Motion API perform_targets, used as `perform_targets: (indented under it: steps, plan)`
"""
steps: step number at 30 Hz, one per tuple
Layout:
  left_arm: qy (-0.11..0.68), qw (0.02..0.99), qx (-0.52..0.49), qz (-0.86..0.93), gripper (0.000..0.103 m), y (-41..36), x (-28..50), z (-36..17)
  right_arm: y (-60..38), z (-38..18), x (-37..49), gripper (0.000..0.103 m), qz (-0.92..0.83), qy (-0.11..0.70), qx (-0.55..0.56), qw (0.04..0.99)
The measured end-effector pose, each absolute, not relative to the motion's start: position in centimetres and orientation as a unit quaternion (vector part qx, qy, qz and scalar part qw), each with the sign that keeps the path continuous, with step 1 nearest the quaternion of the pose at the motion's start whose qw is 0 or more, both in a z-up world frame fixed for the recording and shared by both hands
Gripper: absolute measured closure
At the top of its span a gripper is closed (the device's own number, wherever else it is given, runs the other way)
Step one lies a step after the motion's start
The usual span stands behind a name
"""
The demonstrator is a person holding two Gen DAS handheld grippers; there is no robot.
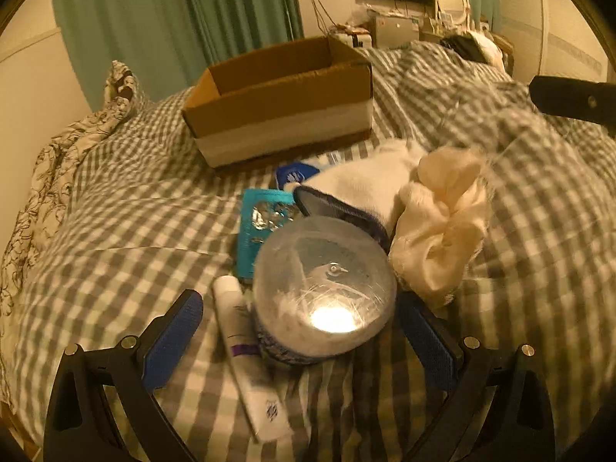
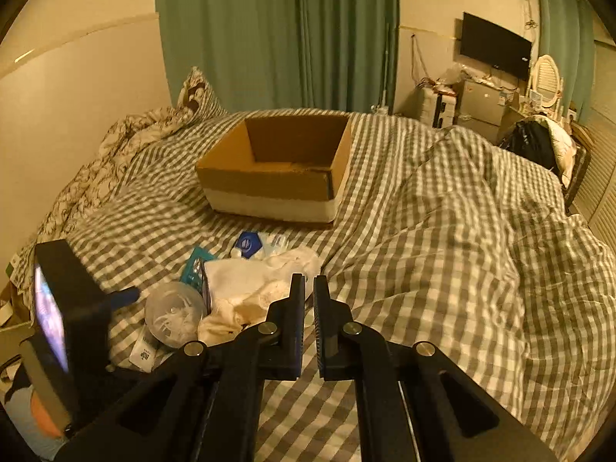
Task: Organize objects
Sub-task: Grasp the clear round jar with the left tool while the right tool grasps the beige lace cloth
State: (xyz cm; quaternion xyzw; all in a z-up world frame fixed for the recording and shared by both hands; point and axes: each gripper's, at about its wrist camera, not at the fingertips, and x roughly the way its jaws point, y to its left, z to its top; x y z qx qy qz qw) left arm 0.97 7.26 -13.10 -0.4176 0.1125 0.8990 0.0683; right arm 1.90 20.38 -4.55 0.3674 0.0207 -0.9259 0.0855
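Observation:
A pile of small items lies on the checked bedspread [image 1: 115,254]: a clear round container [image 1: 325,285], a white tube [image 1: 250,358], a teal packet [image 1: 258,227], a blue-and-white pack [image 1: 296,173], a white cloth [image 1: 365,184] and a cream scrunchie [image 1: 442,219]. My left gripper [image 1: 300,331] is open, its blue pads on either side of the clear container, which also shows in the right wrist view [image 2: 175,319]. My right gripper [image 2: 309,288] is shut and empty, just right of the pile [image 2: 261,285]. An open, empty cardboard box [image 2: 277,169] stands beyond the pile.
The left gripper's body [image 2: 65,308] fills the left of the right wrist view. A floral pillow [image 2: 127,138] lies at the bed's head near green curtains [image 2: 277,34]. A rumpled duvet [image 2: 481,211] covers the right side. A TV [image 2: 494,46] and cluttered dresser stand beyond.

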Motion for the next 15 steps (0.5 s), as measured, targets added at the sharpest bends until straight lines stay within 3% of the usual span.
perform_targets:
  steps: [5, 7, 8, 9, 15]
  plan:
    - [0.085, 0.093, -0.431, 0.893, 0.036, 6.3, 0.4, -14.0, 19.0, -6.6, 1.0, 0.096, -0.912, 0.019, 0.396, 0.108]
    - [0.069, 0.099, -0.43, 0.894, 0.036, 5.7, 0.5, -13.7, 18.7, -7.3, 0.5, 0.07, -0.906, 0.013, 0.406, 0.117]
    - [0.065, 0.102, -0.428, 0.896, 0.037, 5.5, 0.6, -13.5, 18.6, -7.8, 0.4, 0.047, -0.905, 0.01, 0.409, 0.116]
    - [0.063, 0.103, -0.424, 0.897, 0.037, 5.3, 0.7, -13.2, 18.5, -8.2, 0.2, 0.038, -0.905, 0.006, 0.41, 0.115]
    - [0.054, 0.101, -0.405, 0.907, 0.037, 4.6, 1.4, -11.3, 17.3, -11.2, -2.1, 0.042, -0.885, 0.012, 0.449, 0.12]
